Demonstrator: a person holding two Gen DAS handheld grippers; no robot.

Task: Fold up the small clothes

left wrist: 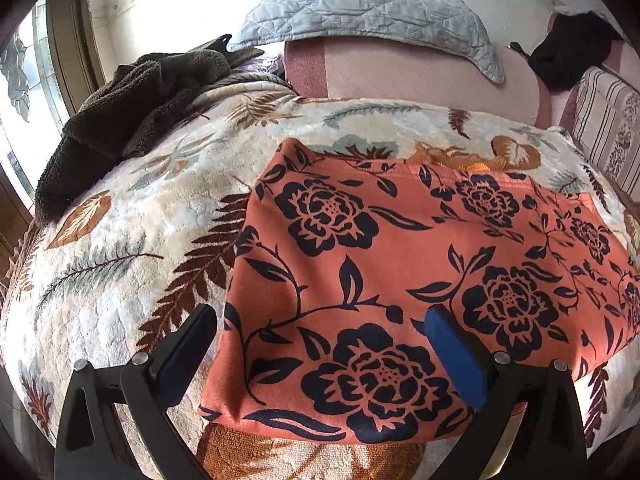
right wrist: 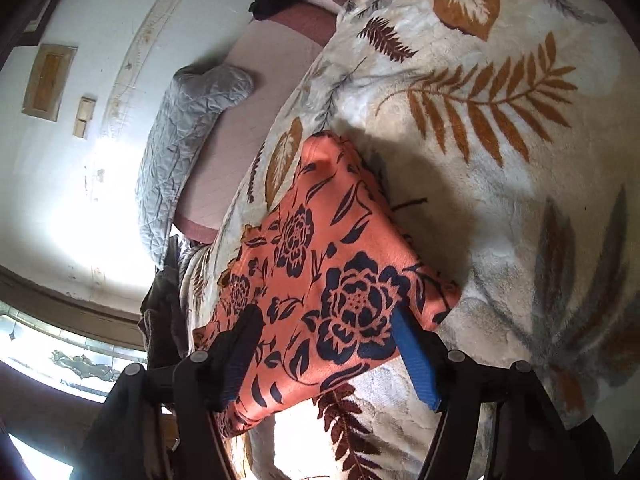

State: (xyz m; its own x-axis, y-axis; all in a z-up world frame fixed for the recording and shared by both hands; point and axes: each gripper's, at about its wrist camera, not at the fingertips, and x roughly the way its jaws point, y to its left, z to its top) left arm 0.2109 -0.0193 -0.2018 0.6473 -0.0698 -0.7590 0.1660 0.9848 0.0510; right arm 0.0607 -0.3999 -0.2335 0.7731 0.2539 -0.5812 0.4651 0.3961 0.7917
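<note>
An orange garment with dark navy flowers (left wrist: pixel 400 264) lies folded flat on a cream leaf-patterned blanket (left wrist: pixel 120 248). My left gripper (left wrist: pixel 320 320) is open just above the garment's near left corner, one finger over the blanket, the blue-padded finger over the cloth. In the right wrist view the same garment (right wrist: pixel 320 280) lies on the blanket (right wrist: pixel 500 160). My right gripper (right wrist: pixel 324 320) is open and straddles the garment's near end, holding nothing.
A dark brown fleece (left wrist: pixel 132 112) is heaped at the blanket's far left. A grey quilted pad (left wrist: pixel 360 12) drapes over a pink sofa back (left wrist: pixel 400 76). A striped cushion (left wrist: pixel 604 128) and a black item (left wrist: pixel 572 52) sit far right. A window (right wrist: pixel 80 356) is at the left.
</note>
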